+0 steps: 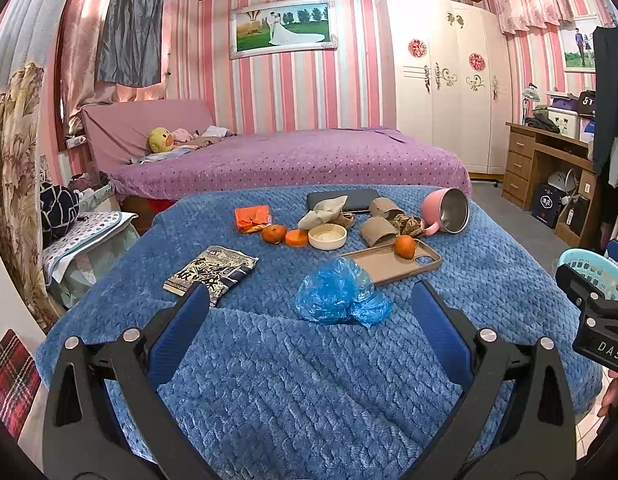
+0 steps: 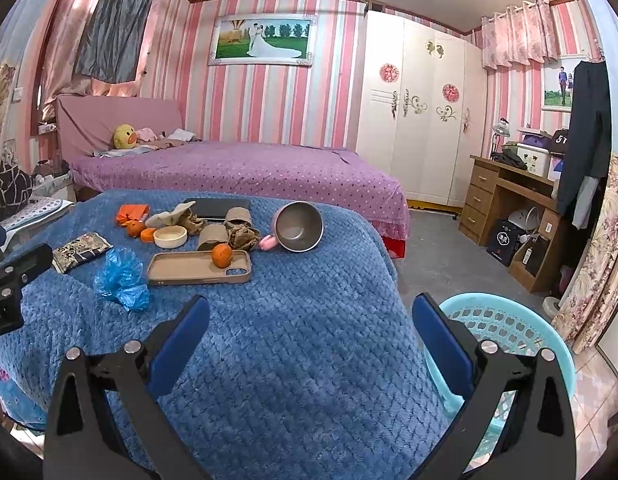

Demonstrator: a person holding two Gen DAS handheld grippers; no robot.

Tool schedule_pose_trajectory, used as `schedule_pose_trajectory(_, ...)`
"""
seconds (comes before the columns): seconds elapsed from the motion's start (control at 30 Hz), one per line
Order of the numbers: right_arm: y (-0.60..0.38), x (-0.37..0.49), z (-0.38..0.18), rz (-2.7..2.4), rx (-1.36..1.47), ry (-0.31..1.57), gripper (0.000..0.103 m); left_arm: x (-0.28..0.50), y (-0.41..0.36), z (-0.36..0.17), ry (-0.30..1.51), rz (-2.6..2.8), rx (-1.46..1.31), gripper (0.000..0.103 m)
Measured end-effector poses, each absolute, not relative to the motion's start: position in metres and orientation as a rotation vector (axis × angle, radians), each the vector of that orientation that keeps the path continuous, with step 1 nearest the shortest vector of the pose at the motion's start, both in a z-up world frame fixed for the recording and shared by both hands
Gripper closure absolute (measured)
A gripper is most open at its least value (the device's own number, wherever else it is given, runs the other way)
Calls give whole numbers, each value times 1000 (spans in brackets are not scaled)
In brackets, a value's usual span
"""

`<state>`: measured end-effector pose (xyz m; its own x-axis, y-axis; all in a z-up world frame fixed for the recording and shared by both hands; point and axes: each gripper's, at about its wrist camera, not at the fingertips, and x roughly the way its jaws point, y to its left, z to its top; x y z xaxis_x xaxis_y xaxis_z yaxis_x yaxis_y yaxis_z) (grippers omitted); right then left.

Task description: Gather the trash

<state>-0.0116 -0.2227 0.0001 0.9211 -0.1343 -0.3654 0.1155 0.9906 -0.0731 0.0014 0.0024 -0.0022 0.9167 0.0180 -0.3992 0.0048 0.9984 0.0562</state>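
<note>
On the blue blanket (image 1: 309, 380), near the middle, a crumpled blue plastic bag (image 1: 341, 294) lies just ahead of the left gripper (image 1: 311, 300), which is spread wide and holds nothing. Its blue fingers (image 1: 181, 332) sit above bare blanket, the bag between their tips but apart from both. Toward the left edge lies a printed snack wrapper (image 1: 211, 270), its near corner hidden behind the left finger. Farther back: an orange wrapper (image 1: 253, 218), a peeled tangerine (image 1: 274, 234), an orange lid (image 1: 297, 238), a small white dish (image 1: 327, 236), crumpled tissue (image 1: 323, 208), cardboard sleeves (image 1: 379, 230) and brown paper scraps (image 1: 409, 224), all close together. A tan phone case (image 1: 389, 266) lies flat with a tangerine (image 1: 405, 247) on it. A pink mug (image 1: 449, 210) lies tipped on its side near the far right corner, and a dark tablet (image 1: 345, 200) sits at the far edge.

The right gripper (image 2: 311, 312) is also wide open and empty, over the blanket's right edge. A light blue basket (image 2: 505, 332) stands just beside that edge, lower down, part hidden by the right finger. The near half of the blanket is bare. Beyond the right edge is open grey floor (image 2: 441, 248).
</note>
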Motion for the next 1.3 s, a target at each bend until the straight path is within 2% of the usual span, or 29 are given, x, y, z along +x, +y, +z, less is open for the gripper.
schedule_pose_trajectory(1.3, -223, -10, -3, -141, -53, 383, 4, 0, 3, -4, 412, 9, 58, 5)
